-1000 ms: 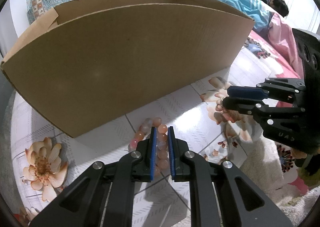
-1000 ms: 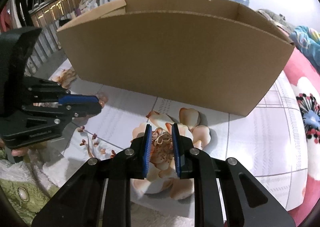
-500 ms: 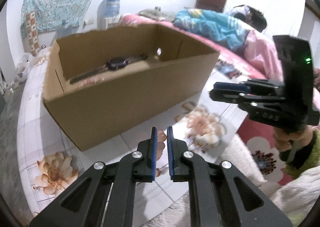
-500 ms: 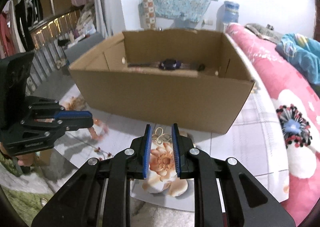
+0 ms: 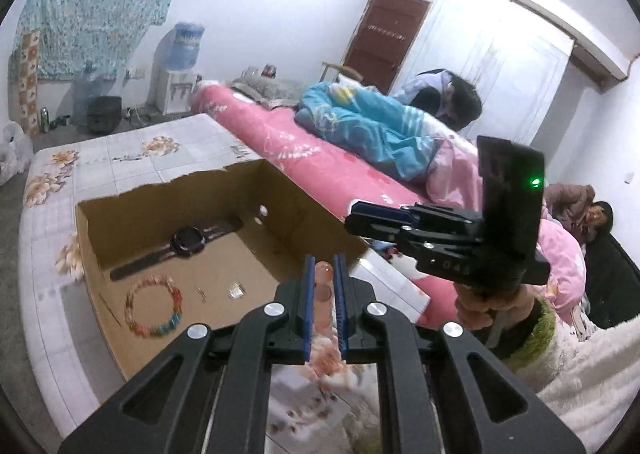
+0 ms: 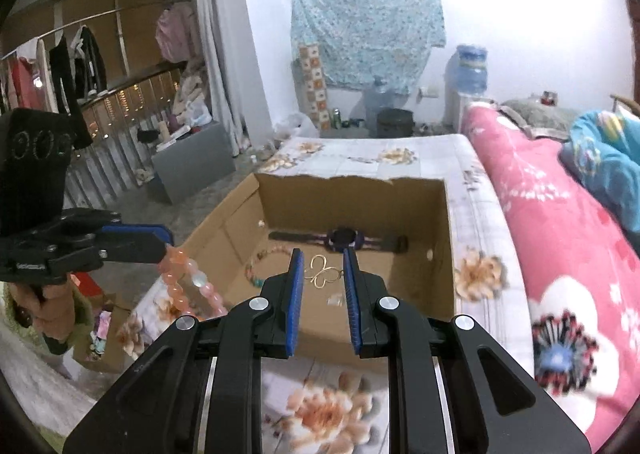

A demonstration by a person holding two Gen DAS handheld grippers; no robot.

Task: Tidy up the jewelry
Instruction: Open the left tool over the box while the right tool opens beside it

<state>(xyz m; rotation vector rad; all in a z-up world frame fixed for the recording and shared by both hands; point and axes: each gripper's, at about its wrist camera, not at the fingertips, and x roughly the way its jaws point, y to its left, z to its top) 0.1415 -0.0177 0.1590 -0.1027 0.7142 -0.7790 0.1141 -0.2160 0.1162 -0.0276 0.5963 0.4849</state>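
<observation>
Two tongs show, one in each hand. The left tongs [image 5: 323,274] sit at the bottom middle of the left view, and their blue pads pinch a pink bead bracelet [image 5: 323,294]. In the right view the same bracelet [image 6: 192,282] hangs in a loop from those tongs [image 6: 166,244] at the middle left. The right tongs [image 6: 322,274] sit at the bottom middle of the right view, and their pads pinch a thin gold butterfly piece [image 6: 322,274] (it may be an earring, I cannot tell). In the left view the right tongs [image 5: 352,218] point left from the middle right, above the box's right side.

Behind the tongs is an open cardboard box [image 6: 436,254], and it sits on a flowered bed cover [image 6: 484,274]. Inside the box, in the left view, lie a dark watch [image 5: 186,242], a ring of colored beads [image 5: 154,310] at the lower left, and some tiny bits that are too small to name.
</observation>
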